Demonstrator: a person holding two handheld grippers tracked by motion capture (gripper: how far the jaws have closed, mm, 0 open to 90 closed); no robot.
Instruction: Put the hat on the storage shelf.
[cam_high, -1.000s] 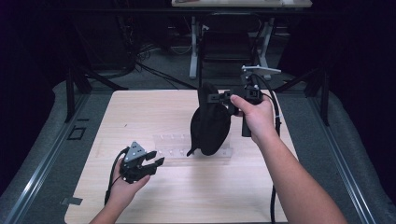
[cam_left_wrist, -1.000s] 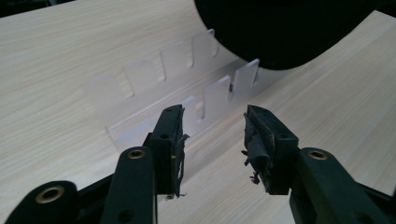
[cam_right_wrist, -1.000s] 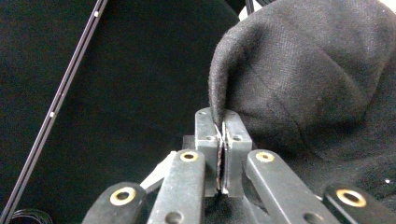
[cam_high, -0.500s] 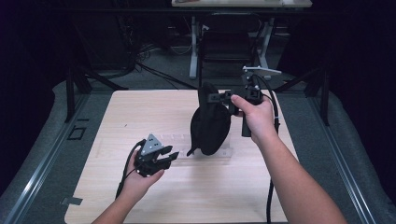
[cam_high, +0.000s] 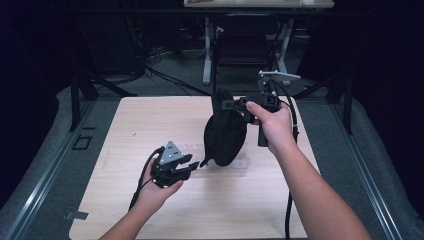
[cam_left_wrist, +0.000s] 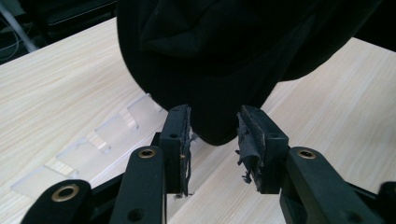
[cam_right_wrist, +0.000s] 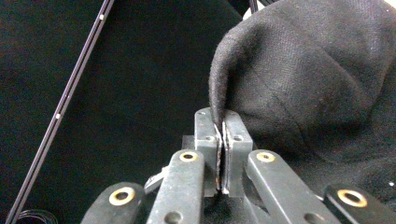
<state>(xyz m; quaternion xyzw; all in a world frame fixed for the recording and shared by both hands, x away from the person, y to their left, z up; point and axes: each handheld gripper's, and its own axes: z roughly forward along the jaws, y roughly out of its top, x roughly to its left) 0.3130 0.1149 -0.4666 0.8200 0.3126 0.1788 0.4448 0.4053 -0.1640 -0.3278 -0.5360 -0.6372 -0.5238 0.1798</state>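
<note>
Fabric, a black cloth (cam_left_wrist: 219, 60), hangs with its lowest fold between the parted jaws of the left gripper (cam_left_wrist: 214, 140), not yet pinched. Advice: ease forward until the fold sits deep between the pads, then close. Beyond, the right gripper (cam_right_wrist: 220, 140) is clamped on the cloth's upper edge above the table (cam_high: 150, 120). No readable writing anywhere.

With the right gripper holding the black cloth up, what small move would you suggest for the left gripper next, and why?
Probably ease the left gripper forward and close it. Its jaws stand open on either side of the black cloth's lowest tip, while the right gripper pinches the top edge.
</note>
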